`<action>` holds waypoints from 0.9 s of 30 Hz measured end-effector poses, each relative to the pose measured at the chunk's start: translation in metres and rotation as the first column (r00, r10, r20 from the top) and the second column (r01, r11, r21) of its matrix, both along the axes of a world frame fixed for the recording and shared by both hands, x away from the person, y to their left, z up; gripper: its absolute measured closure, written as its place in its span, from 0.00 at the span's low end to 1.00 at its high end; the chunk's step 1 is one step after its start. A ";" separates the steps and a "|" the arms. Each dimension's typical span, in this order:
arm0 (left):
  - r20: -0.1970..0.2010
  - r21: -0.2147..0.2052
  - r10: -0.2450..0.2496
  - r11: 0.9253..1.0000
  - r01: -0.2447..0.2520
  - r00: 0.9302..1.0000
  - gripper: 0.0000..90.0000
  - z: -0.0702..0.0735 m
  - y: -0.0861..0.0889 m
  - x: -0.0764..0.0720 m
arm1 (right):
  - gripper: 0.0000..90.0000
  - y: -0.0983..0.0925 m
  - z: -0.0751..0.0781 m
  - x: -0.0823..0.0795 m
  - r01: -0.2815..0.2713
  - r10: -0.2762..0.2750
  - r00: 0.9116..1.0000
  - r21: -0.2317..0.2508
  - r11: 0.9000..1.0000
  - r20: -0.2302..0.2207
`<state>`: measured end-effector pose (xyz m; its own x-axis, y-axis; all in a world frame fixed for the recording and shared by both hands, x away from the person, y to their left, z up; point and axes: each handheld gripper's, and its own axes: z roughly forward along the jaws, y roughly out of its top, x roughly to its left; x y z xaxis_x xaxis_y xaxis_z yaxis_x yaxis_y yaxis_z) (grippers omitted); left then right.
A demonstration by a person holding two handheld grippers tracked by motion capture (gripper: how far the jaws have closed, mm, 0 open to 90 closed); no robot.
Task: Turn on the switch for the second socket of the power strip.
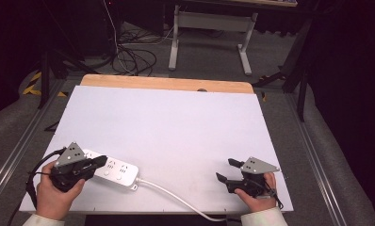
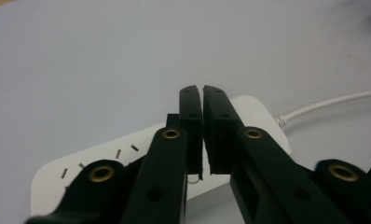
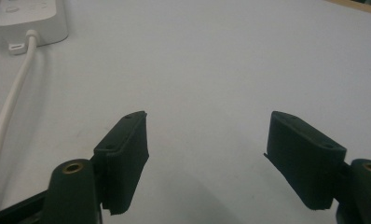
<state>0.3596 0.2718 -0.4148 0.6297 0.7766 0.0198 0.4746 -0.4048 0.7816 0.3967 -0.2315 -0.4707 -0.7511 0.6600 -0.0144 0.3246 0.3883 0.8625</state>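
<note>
Power strip [image 1: 111, 170]: a white plastic bar with a thick white cord [image 1: 174, 195], lying flat on the white table [image 1: 176, 122] near its front-left corner, just ahead of the left hand.
Handling: judged stiff and fairly light, with a smooth shell that may slip under hard pads — the cord is springy and would tug the strip round if it is dragged.
Where to grip: best across the narrow width of the body, pads on the two long side walls, away from the sockets and the cord end.
Left gripper [image 2: 202, 95]: jaws brought together over the strip with only a thin slit between the pads; from its own view they seem to hold nothing, though what lies beneath the tips is hidden.
Left hand [image 1: 58, 190]: wrapped round the gripper body, jaws pointing right and slightly down over the strip's near end.
Right gripper [image 1: 225, 170]: jaws spread wide and empty, low over bare table.
Right hand [image 1: 256, 195]: near the front-right edge, well apart from the strip, jaws aimed left toward the cord.
</note>
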 end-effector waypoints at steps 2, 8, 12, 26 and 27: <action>-0.008 0.012 -0.014 1.000 0.014 1.000 1.00 0.001 -0.002 -0.001 | 0.33 0.000 0.000 0.000 -0.002 0.002 1.000 -0.001 1.000 -0.003; -0.014 0.061 -0.033 0.998 0.034 0.999 1.00 0.004 -0.009 -0.002 | 0.34 0.001 0.000 0.000 -0.006 0.006 1.000 -0.003 1.000 0.000; -0.063 0.094 -0.026 0.995 0.031 0.998 1.00 0.003 -0.012 0.002 | 0.34 0.001 0.000 0.000 -0.007 0.007 1.000 -0.002 1.000 -0.001; -0.169 0.198 -0.009 0.979 0.043 0.986 1.00 -0.005 -0.019 0.012 | 0.33 0.001 0.000 0.000 -0.010 0.010 1.000 -0.002 1.000 -0.002; -0.177 0.202 -0.004 0.978 0.041 0.984 1.00 -0.006 -0.019 0.013 | 0.33 0.001 0.000 0.000 -0.010 0.010 1.000 -0.002 1.000 -0.003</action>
<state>0.3725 0.2523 -0.4206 0.6549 0.7530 0.0646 0.5855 -0.5595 0.5866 0.3966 -0.2305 -0.4709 -0.7577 0.6525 -0.0135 0.3229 0.3929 0.8610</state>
